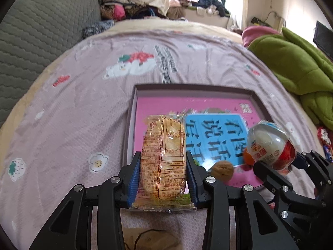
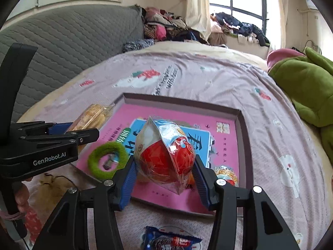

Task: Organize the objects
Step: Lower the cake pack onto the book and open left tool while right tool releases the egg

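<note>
Left gripper [image 1: 163, 173]: clamped tight on the biscuit pack [image 1: 163, 158], blue pads pressing both long sides; it hangs over the near left edge of the box lid [image 1: 193, 88].
Biscuit pack: clear orange-printed wrapper, label side up in the left wrist view, lengthwise between the fingers, its far end reaching over the lid's pink floor.
Right gripper [image 2: 164, 173]: squeezing the wrapped toy egg [image 2: 164, 152], one pad on each side, held above the lid's near middle.
Toy egg: red-and-white shell in crinkly clear film; from the left wrist view it sits at the lid's near right corner, gripped by black fingers [image 1: 268, 175].
Box lid: shallow, grey-walled, pink inside with a blue panel of large characters; the landmark, lying on the bed sheet [image 1: 72, 114].
Walnut [image 1: 221, 169]: on the lid's floor, near edge, between the two grippers.
Green fuzzy ring [image 2: 108, 160]: on the lid's near left corner, just beside the right gripper's left finger.
Blue snack packet [image 2: 170, 239]: on the sheet just outside the lid's near edge.
Green plush blanket [image 1: 295, 66]: well off the lid's right side.
Grey quilted headboard [image 1: 41, 33]: well away on the lid's left side.
</note>
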